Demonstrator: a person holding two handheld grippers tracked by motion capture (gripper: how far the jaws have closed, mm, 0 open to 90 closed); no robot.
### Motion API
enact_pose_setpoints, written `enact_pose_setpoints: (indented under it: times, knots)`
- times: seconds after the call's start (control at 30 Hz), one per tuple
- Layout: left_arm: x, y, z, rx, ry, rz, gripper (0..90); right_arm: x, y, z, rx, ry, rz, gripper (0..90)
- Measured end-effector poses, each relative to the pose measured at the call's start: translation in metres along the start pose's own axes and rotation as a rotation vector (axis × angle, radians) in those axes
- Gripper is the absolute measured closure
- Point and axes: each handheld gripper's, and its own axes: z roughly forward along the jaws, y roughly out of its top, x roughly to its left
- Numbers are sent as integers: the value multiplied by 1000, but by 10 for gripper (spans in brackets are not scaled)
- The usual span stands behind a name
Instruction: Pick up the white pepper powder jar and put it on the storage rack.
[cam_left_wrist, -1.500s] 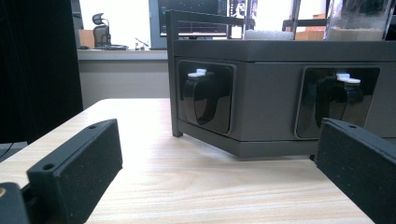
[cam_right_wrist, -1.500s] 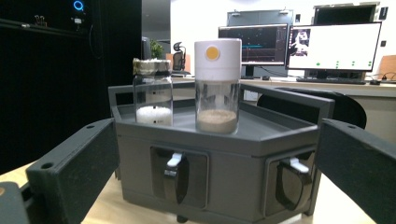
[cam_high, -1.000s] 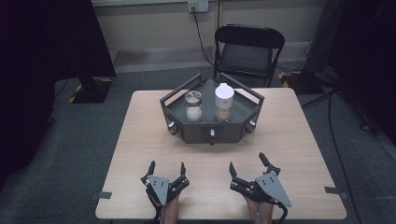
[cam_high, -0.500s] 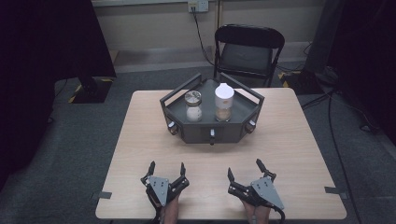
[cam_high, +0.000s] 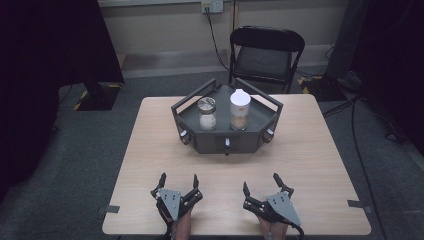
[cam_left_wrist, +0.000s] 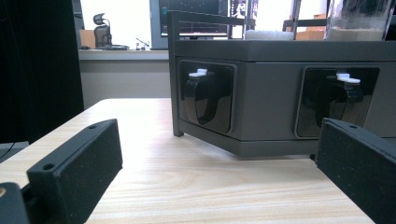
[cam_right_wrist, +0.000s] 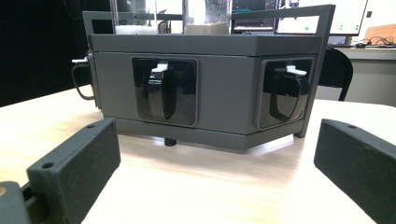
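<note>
A dark grey six-sided tray with rails and side knobs stands at the table's far middle. In it are a glass jar with a metal lid and a taller jar with a white lid, both holding pale contents. My left gripper rests open near the front edge, left of centre, with nothing between its fingers. My right gripper rests open beside it to the right, also with nothing in it. The tray's front panels face both gripper views, well beyond the jaws.
The wooden table has bare surface between the grippers and the tray. A black folding chair stands behind the far edge. Cables run over the floor at right. Tape marks the front corners.
My right gripper has shifted slightly left and turned a little. The left gripper and the tray have stayed put.
</note>
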Motion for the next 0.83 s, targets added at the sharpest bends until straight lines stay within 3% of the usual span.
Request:
enact_pose_setpoints:
  times: [0.27, 0.83]
  knots:
    - [0, 0, 0, -1, 0, 0, 0, 0, -5, -2, -27, -3, 8, 0]
    - [0, 0, 1, 0, -1, 0, 0, -2, -6, -3, -32, 4, 14, 0]
